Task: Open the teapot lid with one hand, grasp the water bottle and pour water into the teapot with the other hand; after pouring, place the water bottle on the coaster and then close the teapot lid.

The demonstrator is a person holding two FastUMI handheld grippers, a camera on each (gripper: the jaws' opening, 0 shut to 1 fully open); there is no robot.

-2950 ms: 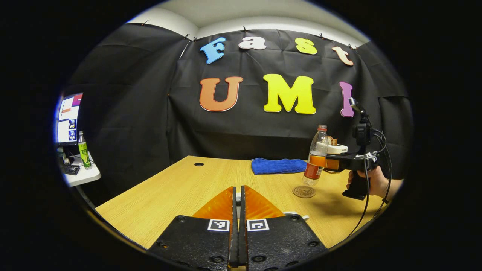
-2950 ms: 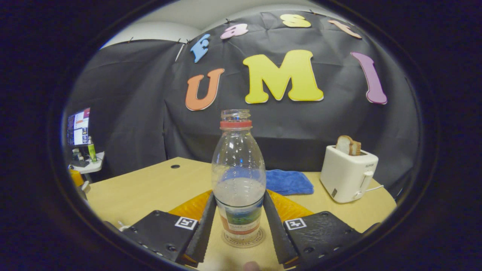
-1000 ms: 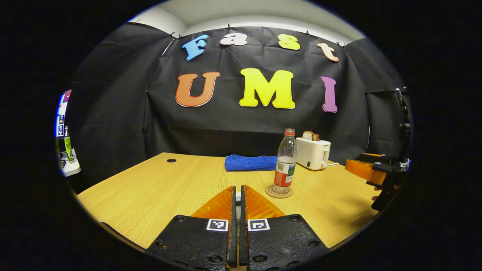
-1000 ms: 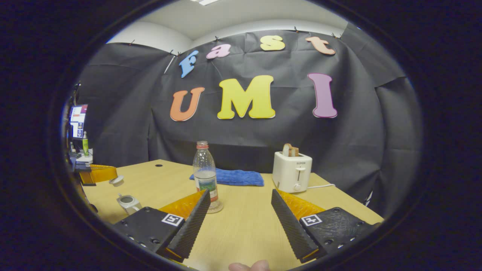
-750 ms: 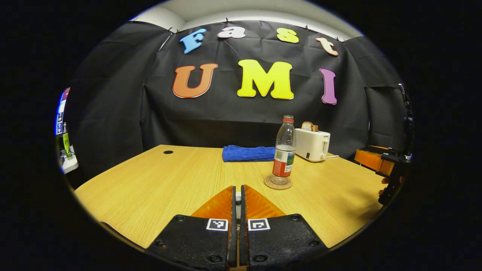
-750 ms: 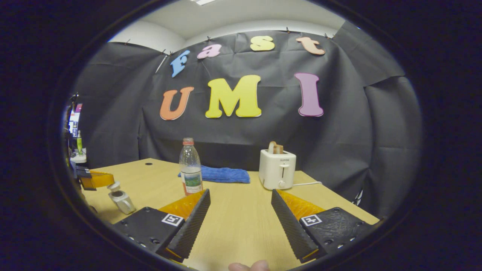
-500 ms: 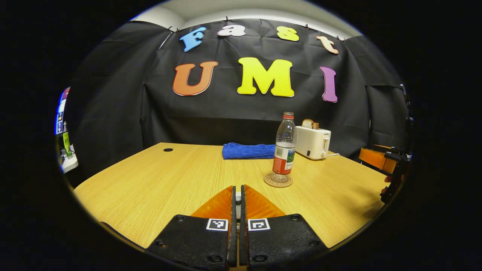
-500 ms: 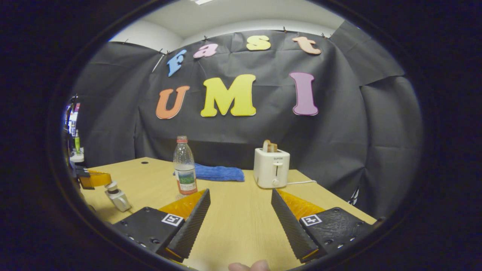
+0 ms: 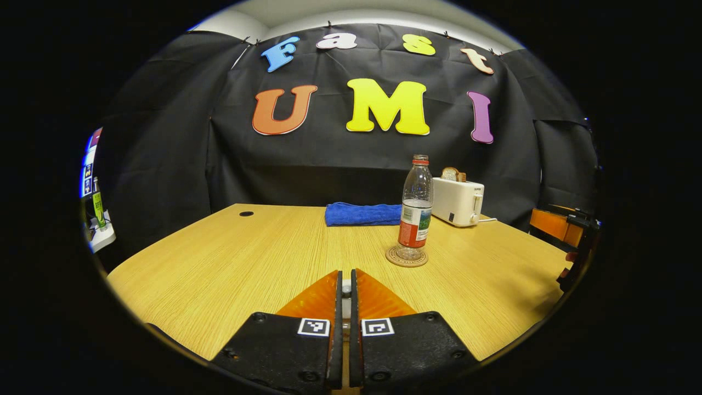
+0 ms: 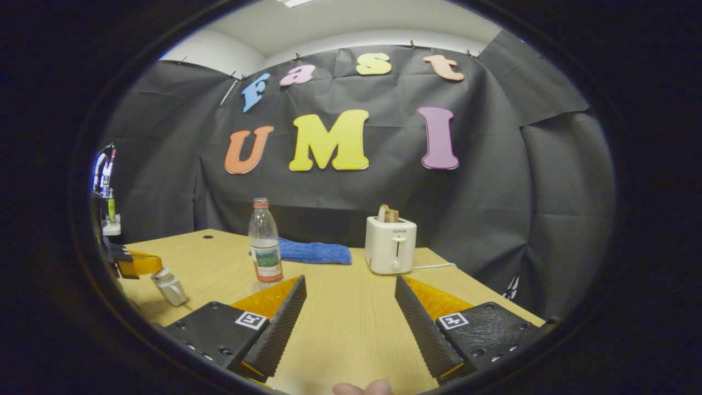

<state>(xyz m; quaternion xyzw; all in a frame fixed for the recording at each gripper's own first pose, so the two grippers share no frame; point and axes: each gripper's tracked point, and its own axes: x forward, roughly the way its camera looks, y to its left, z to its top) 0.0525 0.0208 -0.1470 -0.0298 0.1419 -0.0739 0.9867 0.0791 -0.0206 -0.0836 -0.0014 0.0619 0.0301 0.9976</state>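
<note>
Left gripper view: left gripper [image 9: 344, 296], fingers pressed together on a small pale knob, probably the teapot lid (mostly hidden between them). Water bottle [image 9: 415, 208] upright on the coaster [image 9: 406, 257], mid-table [image 9: 230, 258]. Blue cloth [image 9: 363, 213] and toaster [image 9: 458, 201] behind it.

Right gripper view: right gripper [image 10: 350, 307], jaws wide apart, holding nothing, well back from the bottle. Teapot [image 10: 170, 287] at far left, just under the other gripper; whether the lid is seated cannot be told.

Risk: lid set down off-centre, since the pot sits out of the left camera's sight; it could tip or slide off the rim.
</note>
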